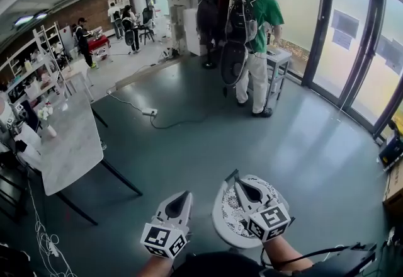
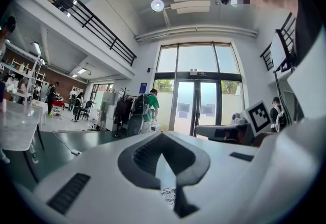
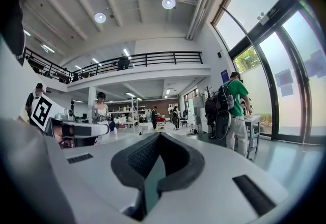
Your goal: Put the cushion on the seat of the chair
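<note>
Both grippers held out level, side by side, jaws together on each.
In the head view the left gripper sits low and left, the right gripper just beside it and a little further forward. Both point ahead, away from the body, with their marker cubes nearest the person. In each gripper view the jaw tips meet. The right forearm runs back from its gripper; the left forearm shows only at the bottom edge.
</note>
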`<state>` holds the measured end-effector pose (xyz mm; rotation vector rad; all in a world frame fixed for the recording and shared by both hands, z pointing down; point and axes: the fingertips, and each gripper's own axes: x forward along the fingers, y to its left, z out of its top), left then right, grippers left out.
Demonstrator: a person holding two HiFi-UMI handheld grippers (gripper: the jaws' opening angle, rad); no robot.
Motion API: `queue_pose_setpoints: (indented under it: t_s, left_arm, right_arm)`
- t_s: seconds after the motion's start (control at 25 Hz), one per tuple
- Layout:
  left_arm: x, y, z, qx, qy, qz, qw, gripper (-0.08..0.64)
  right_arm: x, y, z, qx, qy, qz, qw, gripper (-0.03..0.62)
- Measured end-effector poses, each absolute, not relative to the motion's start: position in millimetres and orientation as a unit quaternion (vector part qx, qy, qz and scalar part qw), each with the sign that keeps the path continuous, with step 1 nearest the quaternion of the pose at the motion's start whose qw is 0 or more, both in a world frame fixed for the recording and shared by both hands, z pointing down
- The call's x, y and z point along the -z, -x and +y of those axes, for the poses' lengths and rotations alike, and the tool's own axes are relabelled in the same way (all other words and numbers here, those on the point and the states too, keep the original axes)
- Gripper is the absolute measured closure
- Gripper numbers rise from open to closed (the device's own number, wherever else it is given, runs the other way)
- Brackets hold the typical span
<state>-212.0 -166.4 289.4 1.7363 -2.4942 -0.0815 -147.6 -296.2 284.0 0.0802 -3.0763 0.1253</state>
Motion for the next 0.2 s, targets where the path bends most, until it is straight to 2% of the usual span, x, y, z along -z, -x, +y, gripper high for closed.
queue_pose_setpoints:
  t_s: [0.2]
  left_arm:
    - [-283, 202, -184, 0.025, -0.57, -0.82, 0.052, 0.555]
  right_arm:
    - [-279, 133, -319, -0.046, -0.037, -0.998, 0.03, 0.583]
